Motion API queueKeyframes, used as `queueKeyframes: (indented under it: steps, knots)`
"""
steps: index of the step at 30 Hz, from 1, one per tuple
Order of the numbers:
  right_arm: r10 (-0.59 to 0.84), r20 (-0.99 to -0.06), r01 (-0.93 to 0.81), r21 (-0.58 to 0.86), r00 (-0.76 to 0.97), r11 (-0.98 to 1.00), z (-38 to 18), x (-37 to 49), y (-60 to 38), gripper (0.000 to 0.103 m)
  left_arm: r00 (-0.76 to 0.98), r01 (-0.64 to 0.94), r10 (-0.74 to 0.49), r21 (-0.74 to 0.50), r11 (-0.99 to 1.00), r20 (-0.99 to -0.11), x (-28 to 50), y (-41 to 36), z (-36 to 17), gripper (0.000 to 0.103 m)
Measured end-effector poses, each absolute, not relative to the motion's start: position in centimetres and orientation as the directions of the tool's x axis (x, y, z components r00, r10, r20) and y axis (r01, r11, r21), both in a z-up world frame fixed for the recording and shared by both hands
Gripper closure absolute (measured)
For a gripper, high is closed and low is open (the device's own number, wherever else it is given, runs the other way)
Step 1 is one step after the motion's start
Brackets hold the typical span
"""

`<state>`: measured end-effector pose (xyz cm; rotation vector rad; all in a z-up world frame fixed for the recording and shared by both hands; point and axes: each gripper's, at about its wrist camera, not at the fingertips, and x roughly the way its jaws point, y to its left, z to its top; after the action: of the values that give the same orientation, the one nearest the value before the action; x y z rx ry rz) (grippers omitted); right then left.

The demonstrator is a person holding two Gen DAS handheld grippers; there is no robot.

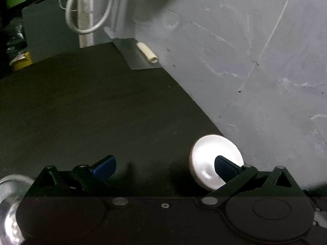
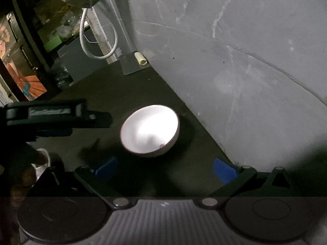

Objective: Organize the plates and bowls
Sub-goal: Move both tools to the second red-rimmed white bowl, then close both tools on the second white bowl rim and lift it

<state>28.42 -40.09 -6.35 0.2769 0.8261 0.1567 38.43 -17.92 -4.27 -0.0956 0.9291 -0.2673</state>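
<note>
Okay, both my grippers wide apart, nothing held. White bowl [image 2: 150,130] on dark counter [image 2: 114,94] near wall, twelve o'clock off right gripper [image 2: 166,170]. Plan: straddle rim squarely, avoid tipping.

Both views are dim; glare blows out the white bowl [image 2: 150,130], which casts a dark shadow on the worktop [image 1: 81,112]. Edges bend and blur.
</note>
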Motion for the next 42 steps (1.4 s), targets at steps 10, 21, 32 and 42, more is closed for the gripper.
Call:
queueKeyframes:
  steps: [10,21,32,42]
  knots:
    - [0.284,-0.675,-0.039,0.354,0.681,0.934,-6.9,29.6,-40.2,0.01,0.515,0.261,-0.296,-0.182,0.948,-0.804,40.3,-19.9,-5.9,0.005]
    - [0.296,-0.672,0.001,0.405,0.679,0.914,-7.8,31.5,-40.4,0.037,0.445,0.307,-0.358,-0.236,0.922,-0.821,41.4,-20.0,-6.9,0.057]
    - [0.322,-0.684,0.014,0.437,0.654,0.9,-8.2,32.5,-40.0,0.07,0.411,0.322,-0.39,-0.27,0.908,-0.824,41.4,-20.4,-7.6,0.09]
    - [0.35,-0.67,-0.023,0.446,0.655,0.895,-7.0,30.0,-39.2,0.078,0.442,0.304,-0.403,-0.289,0.908,-0.801,38.8,-18.9,-6.0,0.092]
